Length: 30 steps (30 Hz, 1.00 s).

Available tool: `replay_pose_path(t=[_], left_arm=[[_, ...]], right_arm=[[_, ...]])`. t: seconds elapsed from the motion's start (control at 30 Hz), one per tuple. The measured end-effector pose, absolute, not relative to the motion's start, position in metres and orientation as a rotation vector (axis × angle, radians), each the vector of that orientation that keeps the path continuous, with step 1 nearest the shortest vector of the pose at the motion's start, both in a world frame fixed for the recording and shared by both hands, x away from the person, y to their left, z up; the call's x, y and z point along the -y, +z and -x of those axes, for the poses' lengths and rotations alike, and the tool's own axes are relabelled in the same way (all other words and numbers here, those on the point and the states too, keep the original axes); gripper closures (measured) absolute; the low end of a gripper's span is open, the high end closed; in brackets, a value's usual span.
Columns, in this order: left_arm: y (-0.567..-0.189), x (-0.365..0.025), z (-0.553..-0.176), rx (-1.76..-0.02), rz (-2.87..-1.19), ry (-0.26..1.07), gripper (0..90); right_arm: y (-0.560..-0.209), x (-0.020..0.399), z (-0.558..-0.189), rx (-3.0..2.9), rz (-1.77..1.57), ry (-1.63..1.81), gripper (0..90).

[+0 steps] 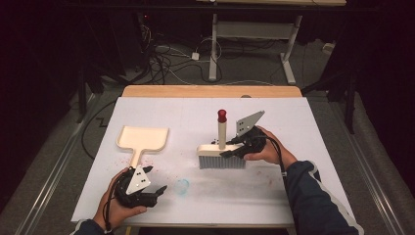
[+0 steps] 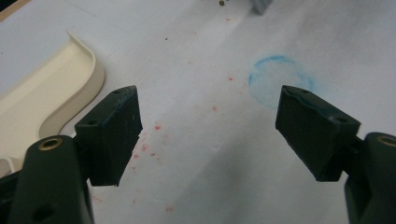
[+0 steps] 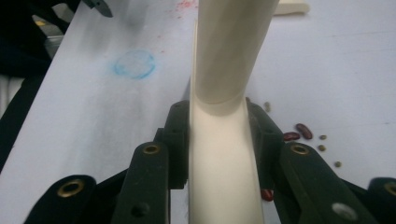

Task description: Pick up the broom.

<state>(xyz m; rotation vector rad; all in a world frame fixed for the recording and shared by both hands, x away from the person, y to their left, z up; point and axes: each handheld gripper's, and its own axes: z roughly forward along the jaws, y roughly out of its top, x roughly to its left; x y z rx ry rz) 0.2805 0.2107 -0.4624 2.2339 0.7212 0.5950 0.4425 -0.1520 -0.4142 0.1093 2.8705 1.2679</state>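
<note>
A cream hand brush [image 1: 221,155] with grey bristles stands upright on the white sheet, its handle tipped with a red cap [image 1: 222,115]. My right gripper [image 1: 234,150] is shut on the brush's cream head [image 3: 219,163], one jaw on each side. A cream dustpan [image 1: 143,139] lies flat at the left, handle pointing toward the person. My left gripper [image 1: 155,189] stands open just right of that handle, nothing between its jaws; the pan's rim [image 2: 51,88] shows at the left of the left gripper view. Several beans [image 3: 299,133] lie beside the brush.
A white sheet [image 1: 293,127] covers the wooden table [image 1: 210,91]. A blue chalk-like ring [image 1: 182,186] and red specks [image 2: 156,127] mark the sheet between the grippers. Beyond the far edge are cables and a desk frame [image 1: 254,44] on the floor.
</note>
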Motion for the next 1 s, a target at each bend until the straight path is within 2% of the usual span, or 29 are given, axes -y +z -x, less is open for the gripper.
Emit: replay_pose_path(t=[0.27, 0.5, 0.7, 1.0], left_arm=[[-0.462, -0.210, -0.280, -0.724, -2.228, 0.599, 21.7], [-0.462, -0.209, -0.281, -0.720, -2.234, 0.600, 21.6], [-0.463, -0.209, -0.282, -0.716, -2.240, 0.602, 21.6], [-0.464, -0.209, -0.281, -0.713, -2.249, 0.603, 21.6]], right_arm=[[-0.396, 0.160, -0.437, -2.781, -0.164, 1.319, 67.7], [-0.381, 0.166, -0.443, -2.505, -0.424, 1.236, 67.8], [-0.393, 0.164, -0.459, -2.344, -0.567, 1.171, 67.8], [-0.423, 0.136, -0.469, -2.340, -0.506, 1.020, 67.8]])
